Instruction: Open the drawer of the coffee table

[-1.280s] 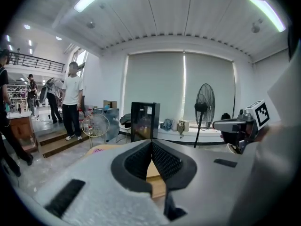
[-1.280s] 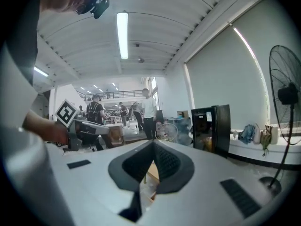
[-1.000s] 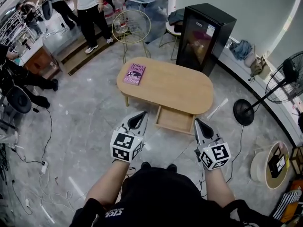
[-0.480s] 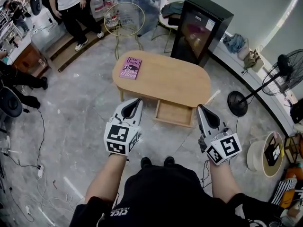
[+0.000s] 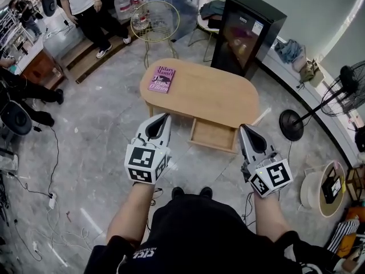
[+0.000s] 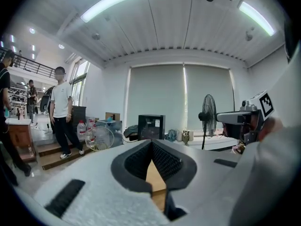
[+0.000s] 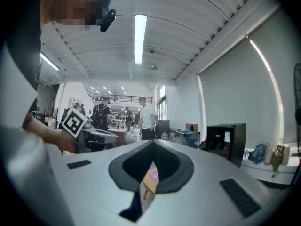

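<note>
One book (image 5: 161,79) on coffee table (image 5: 212,97); drawer (image 5: 214,136) out; fan (image 5: 291,126), cabinet (image 5: 248,33) near.

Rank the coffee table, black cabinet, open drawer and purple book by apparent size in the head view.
coffee table
black cabinet
drawer
purple book
The cabinet is farther off; its true size is unsure.

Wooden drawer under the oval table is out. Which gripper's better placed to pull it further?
Right, probably. In head view the right gripper shows next to the light wooden drawer's front; the left gripper sits farther off. Both shut, empty.
</note>
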The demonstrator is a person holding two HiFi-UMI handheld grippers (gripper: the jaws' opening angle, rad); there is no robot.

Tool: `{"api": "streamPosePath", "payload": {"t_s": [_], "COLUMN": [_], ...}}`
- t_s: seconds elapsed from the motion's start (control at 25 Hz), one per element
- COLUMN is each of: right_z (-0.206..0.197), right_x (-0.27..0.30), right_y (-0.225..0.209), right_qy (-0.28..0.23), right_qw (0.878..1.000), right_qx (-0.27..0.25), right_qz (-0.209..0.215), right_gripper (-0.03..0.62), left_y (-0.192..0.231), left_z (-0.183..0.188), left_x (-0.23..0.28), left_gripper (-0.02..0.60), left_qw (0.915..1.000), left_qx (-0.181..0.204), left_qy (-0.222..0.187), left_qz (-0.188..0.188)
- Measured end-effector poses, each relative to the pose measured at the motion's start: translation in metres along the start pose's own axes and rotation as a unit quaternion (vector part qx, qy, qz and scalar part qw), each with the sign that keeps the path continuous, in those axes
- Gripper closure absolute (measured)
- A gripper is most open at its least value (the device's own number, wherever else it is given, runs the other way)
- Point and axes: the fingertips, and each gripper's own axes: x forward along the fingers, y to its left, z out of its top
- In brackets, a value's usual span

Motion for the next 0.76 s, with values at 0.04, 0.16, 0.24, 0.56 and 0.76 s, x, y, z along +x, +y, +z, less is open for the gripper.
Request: {"api": "streamPosePath", "payload": {"t_s": [0.04, 0.16, 0.24, 0.56, 0.76], "right_z": [-0.002, -0.006, -0.008, -0.013, -0.012], "right_x": [-0.001, -0.005, -0.008, -0.01, -0.008], "right_y": [-0.001, -0.008, -0.013, -0.023, -0.025], "right_qy": [0.0, 0.003, 0.005, 0.006, 0.005], "right_qw": [1.0, 1.0, 1.0, 1.0, 1.0], "right_qx": [0.001, 0.007, 0.01, 0.013, 0.011], "right_qz": [0.0, -0.003, -0.006, -0.007, -0.001], "right_gripper": [0.592, 0.591, 0.592, 0.592, 0.592], "left_y": [-0.002, -0.006, -0.008, -0.01, -0.011], "left_z": [-0.001, -0.004, -0.006, -0.011, -0.009], "left_x": [0.0, 0.0, 0.0, 0.005, 0.009], "left_gripper": [0.572, 0.572, 0.572, 0.572, 0.572], "left_qw": [1.0, 1.0, 1.0, 0.9999, 0.9998], "left_qx": [0.001, 0.0, -0.002, -0.002, -0.002], "left_qy": [0.001, 0.006, 0.008, 0.014, 0.014], "left_qz": [0.001, 0.003, 0.004, 0.01, 0.012]}}
